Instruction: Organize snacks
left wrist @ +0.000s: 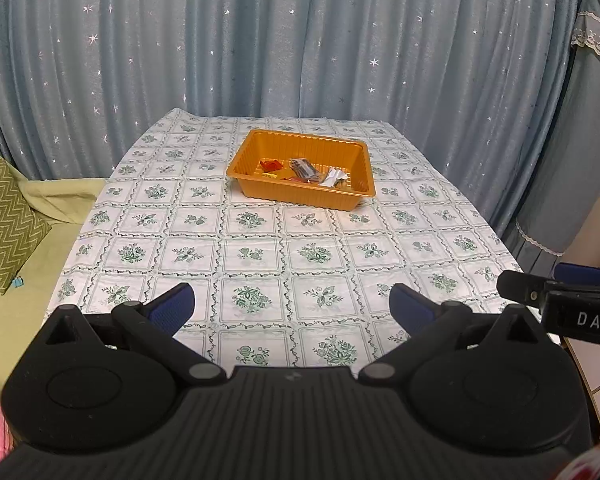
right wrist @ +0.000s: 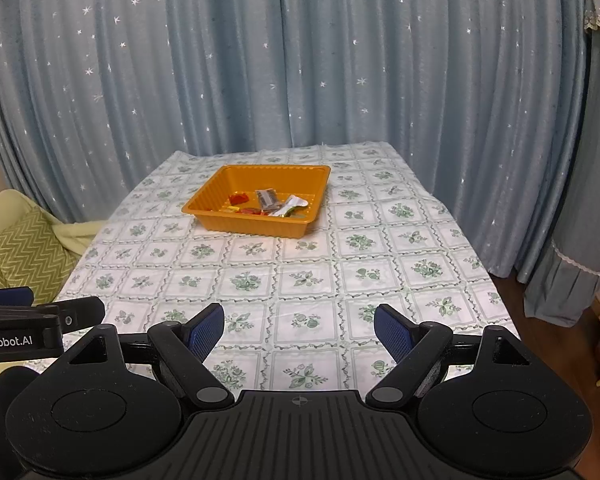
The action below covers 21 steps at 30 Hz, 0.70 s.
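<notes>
Left gripper (left wrist: 291,307): spread wide, nothing between its blue pads, low centre of the left wrist view, above the near part of the table.
Right gripper (right wrist: 299,333): also wide apart and holding nothing, low centre of the right wrist view.
Orange tray (left wrist: 362,164): centre of the left wrist view, on the far half of the floral tablecloth (left wrist: 260,248), well apart from both grippers.
Snacks: a red packet (left wrist: 271,165), a dark packet (left wrist: 302,167) and a white wrapper (left wrist: 333,178) lie loose in the tray's near part.
Tablecloth outside the tray: I see no loose snack on it.
Step in hand: by my judgement the sorting is done or nearly so, and both tools hang back.
Doing it well: if a packet needs straightening, come in from above the rim, pinch one wrapper edge only, and steady the light tray with the other tool.
Tray long axis: runs left to right across the frame, slightly skewed.
Dark packet axis: roughly front to back; which end leads I cannot tell.
</notes>
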Each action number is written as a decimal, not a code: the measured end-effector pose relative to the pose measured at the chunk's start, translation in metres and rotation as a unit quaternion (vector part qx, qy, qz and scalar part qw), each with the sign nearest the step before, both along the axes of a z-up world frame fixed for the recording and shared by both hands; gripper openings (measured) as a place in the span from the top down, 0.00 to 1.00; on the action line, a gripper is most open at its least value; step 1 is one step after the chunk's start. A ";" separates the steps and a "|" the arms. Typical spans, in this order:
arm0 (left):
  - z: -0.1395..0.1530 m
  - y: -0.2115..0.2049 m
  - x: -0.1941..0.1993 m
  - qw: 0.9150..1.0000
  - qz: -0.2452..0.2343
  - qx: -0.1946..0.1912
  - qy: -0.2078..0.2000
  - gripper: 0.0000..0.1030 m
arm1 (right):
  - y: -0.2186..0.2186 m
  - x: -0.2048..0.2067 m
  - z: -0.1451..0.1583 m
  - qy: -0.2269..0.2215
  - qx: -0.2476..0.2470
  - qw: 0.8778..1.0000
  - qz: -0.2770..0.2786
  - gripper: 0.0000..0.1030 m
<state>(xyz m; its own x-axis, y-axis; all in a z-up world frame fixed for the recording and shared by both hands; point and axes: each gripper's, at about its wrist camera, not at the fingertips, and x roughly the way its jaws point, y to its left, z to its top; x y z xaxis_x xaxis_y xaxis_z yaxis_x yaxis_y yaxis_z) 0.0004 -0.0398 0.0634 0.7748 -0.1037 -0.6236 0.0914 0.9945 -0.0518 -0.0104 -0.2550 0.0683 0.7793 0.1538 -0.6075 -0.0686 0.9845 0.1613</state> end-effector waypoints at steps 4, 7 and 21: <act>0.000 0.000 0.000 1.000 0.000 -0.001 0.000 0.00 | -0.001 0.000 0.000 0.001 0.001 1.000 -0.001 0.21; 0.000 -0.002 -0.001 1.000 -0.002 0.000 0.001 0.00 | 0.000 0.000 0.000 0.000 0.001 1.000 0.000 0.21; 0.000 -0.002 0.000 1.000 -0.004 -0.001 0.002 0.00 | 0.000 0.000 0.000 0.001 0.002 1.000 -0.001 0.21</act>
<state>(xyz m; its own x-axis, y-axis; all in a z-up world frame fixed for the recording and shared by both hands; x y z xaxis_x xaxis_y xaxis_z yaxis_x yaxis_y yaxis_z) 0.0000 -0.0414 0.0632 0.7715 -0.1107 -0.6265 0.0985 0.9937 -0.0543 -0.0105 -0.2552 0.0685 0.7784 0.1547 -0.6084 -0.0669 0.9841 0.1647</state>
